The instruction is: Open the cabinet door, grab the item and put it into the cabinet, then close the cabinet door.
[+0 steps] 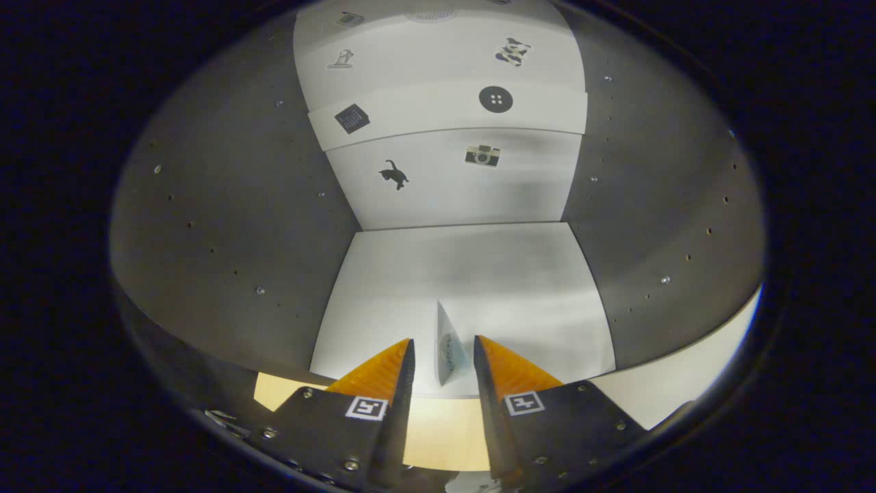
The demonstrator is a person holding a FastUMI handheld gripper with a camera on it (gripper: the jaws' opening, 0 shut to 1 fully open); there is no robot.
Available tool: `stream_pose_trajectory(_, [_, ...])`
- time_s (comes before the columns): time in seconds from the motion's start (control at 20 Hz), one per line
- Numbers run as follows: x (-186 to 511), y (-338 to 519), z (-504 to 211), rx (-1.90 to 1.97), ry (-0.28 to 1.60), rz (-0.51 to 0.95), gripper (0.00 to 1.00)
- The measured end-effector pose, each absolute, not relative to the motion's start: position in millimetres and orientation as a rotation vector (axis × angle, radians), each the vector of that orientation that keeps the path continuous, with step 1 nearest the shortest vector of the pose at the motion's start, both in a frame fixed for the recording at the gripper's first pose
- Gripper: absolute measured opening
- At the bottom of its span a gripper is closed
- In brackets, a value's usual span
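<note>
The tool (443, 352) reaches into the open cabinet (226, 233), its fingers (383, 366) apart. Between them, at the front edge of the cabinet's white floor (506, 287), a thin white item (448, 349) stands on edge; whether either finger touches it cannot be told. Grey side walls with small holes rise left and right. The white back wall (452, 185) carries small stickers, and a white shelf (424, 113) crosses it above. Light wood (438, 431) shows below the floor's front edge.
</note>
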State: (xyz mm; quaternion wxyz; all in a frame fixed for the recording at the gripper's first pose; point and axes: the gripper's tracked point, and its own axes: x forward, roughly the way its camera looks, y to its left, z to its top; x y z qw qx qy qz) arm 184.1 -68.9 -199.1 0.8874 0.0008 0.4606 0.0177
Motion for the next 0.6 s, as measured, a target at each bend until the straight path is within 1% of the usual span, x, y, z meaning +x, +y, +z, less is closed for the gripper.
stream_pose_trajectory(0.1, [184.2,-65.0,-186.0,0.019,0.897,0.054,0.50])
stream_pose_trajectory(0.3, [175.0,-63.6,-149.7,0.029,0.742,0.070,0.51])
stream_pose_trajectory(0.6, [129.8,-75.6,-98.2,-0.051,0.554,0.028,0.50])
